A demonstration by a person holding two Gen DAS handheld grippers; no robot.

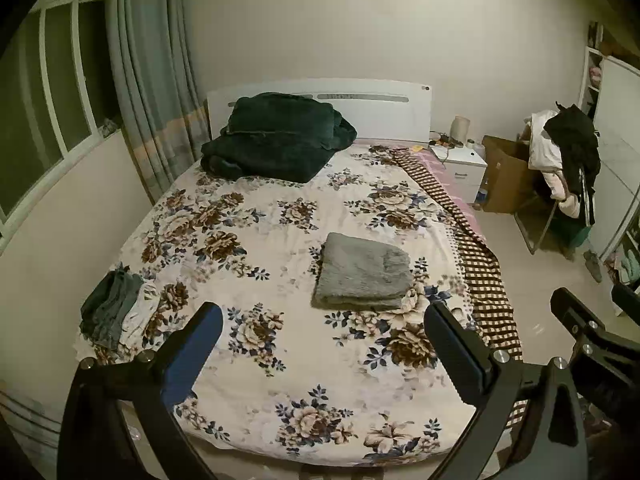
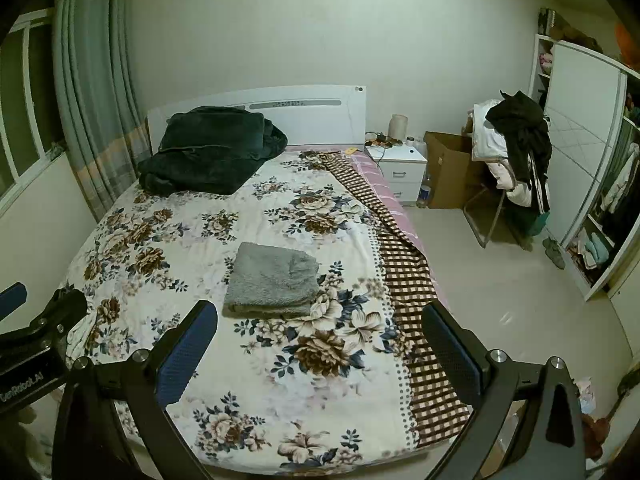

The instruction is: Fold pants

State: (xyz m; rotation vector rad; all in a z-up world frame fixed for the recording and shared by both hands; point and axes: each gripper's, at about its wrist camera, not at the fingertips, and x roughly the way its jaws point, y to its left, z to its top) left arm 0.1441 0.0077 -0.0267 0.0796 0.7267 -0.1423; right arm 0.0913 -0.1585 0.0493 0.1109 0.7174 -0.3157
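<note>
The grey fluffy pants (image 1: 362, 270) (image 2: 272, 276) lie folded into a neat rectangle on the flowered bedspread (image 1: 256, 240) (image 2: 168, 248), toward the middle of the bed. My left gripper (image 1: 323, 312) hovers over the near part of the bed, short of the pants, its jaws wide open with nothing between them. My right gripper (image 2: 319, 308) hangs beside it to the right, also wide open and holding nothing. Neither gripper touches the pants. Each gripper shows at the edge of the other's view.
A dark green blanket (image 1: 276, 136) is heaped at the headboard. A small pile of grey and white clothes (image 1: 112, 308) lies at the bed's left edge. Right of the bed stand a white nightstand (image 2: 402, 164), a cardboard box (image 2: 452, 168), a clothes-laden chair (image 2: 516, 152) and a wardrobe (image 2: 580, 152).
</note>
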